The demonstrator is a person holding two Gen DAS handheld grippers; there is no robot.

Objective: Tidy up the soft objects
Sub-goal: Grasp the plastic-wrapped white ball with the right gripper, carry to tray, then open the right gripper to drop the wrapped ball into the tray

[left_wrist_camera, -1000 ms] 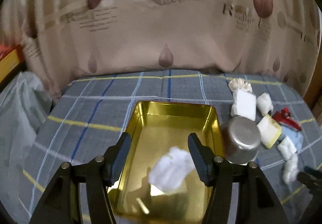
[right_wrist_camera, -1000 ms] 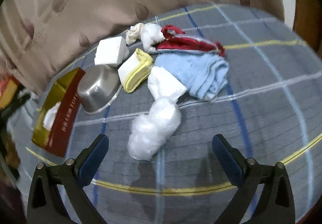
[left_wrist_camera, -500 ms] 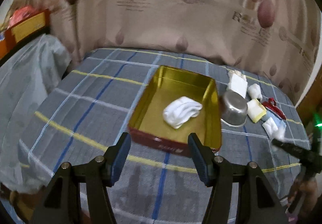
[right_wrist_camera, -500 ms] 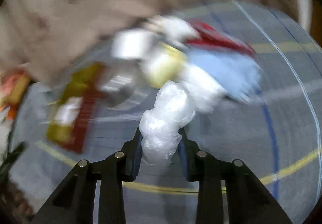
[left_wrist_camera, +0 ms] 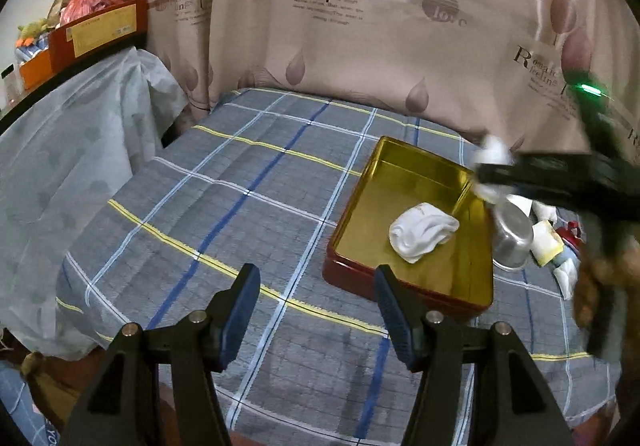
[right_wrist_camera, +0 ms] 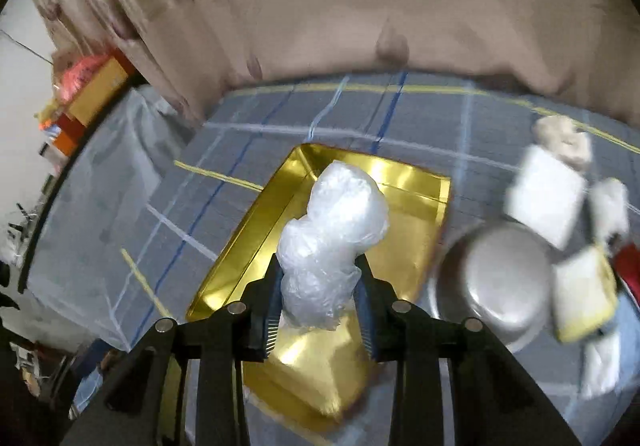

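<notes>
My right gripper [right_wrist_camera: 318,266] is shut on a crumpled clear plastic bundle [right_wrist_camera: 332,230] and holds it in the air above the gold tray [right_wrist_camera: 248,246]. The left wrist view shows that gripper [left_wrist_camera: 486,175] and its bundle [left_wrist_camera: 494,153] over the tray's far right corner. A rolled white sock [left_wrist_camera: 422,232] lies inside the tray [left_wrist_camera: 412,153]. My left gripper [left_wrist_camera: 316,302] stands open and empty over the plaid cloth, in front of the tray's near left corner.
An upturned steel bowl [right_wrist_camera: 504,282] sits right of the tray, with white foam blocks [right_wrist_camera: 546,197], a yellow-edged sponge [right_wrist_camera: 584,294] and other soft items beyond it. A curtain [left_wrist_camera: 360,25] backs the bed. Plastic-covered furniture [left_wrist_camera: 80,133] stands at the left.
My right gripper shut on the plastic bundle, lifted it from the cloth and carried it left over the tray. My left gripper drew back from the tray, leaving the white sock inside.
</notes>
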